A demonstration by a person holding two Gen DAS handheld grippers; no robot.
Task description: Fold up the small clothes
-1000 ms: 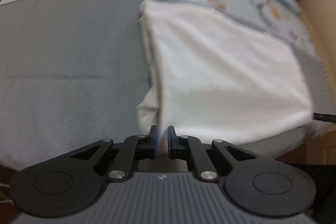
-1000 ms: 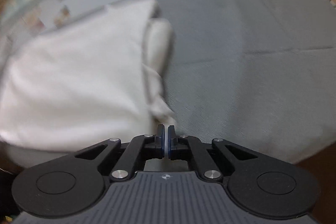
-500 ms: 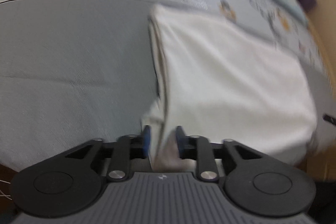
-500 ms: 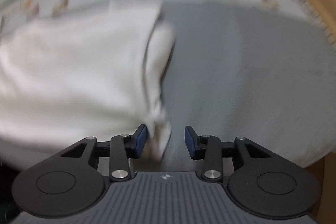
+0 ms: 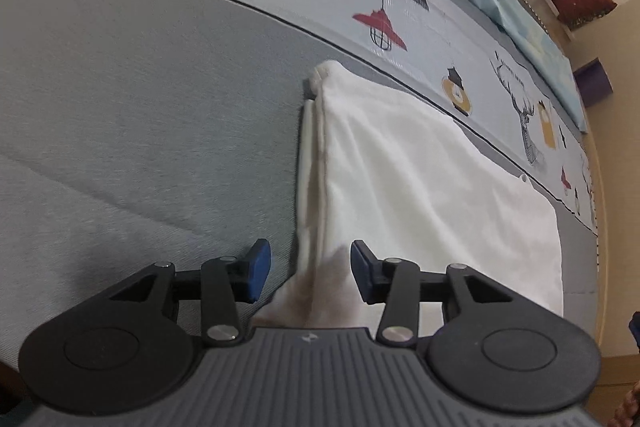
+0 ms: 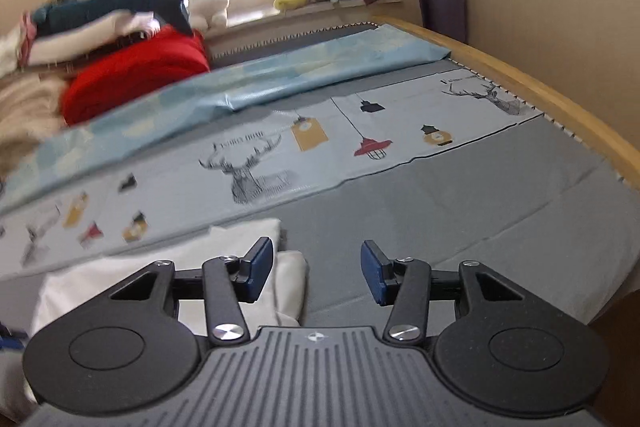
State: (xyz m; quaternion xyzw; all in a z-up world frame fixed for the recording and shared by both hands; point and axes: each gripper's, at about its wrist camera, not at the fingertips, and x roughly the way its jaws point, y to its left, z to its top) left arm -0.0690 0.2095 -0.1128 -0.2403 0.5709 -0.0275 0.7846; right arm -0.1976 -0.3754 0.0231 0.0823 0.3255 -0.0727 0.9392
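White cloth, a small folded garment (image 5: 420,179), lies flat on the grey mat (image 5: 140,115) that covers the bed, close to the near edge and just short of the printed strip with lamps and deer (image 5: 384,15) that runs along the far side of the mat. Its long folded edge shows doubled layers, neat enough though a little bunched at the far corner. The left tongs (image 5: 310,273) are spreading apart over the near end of that folded edge; the cloth sits between the blue pads (image 5: 259,267) but neither pad presses on it, so it is let go. The right tongs (image 6: 316,273) are parting as well, tilted up toward the window, with a rounded bit of the garment (image 6: 290,283) low between them and untouched. My reading is that a fold has just been laid down and released. Next, I'd guess, comes either a tidying of that bunched corner or a fresh pinch on one short end to fold the piece across, which needs both tongs brought back down to the cloth
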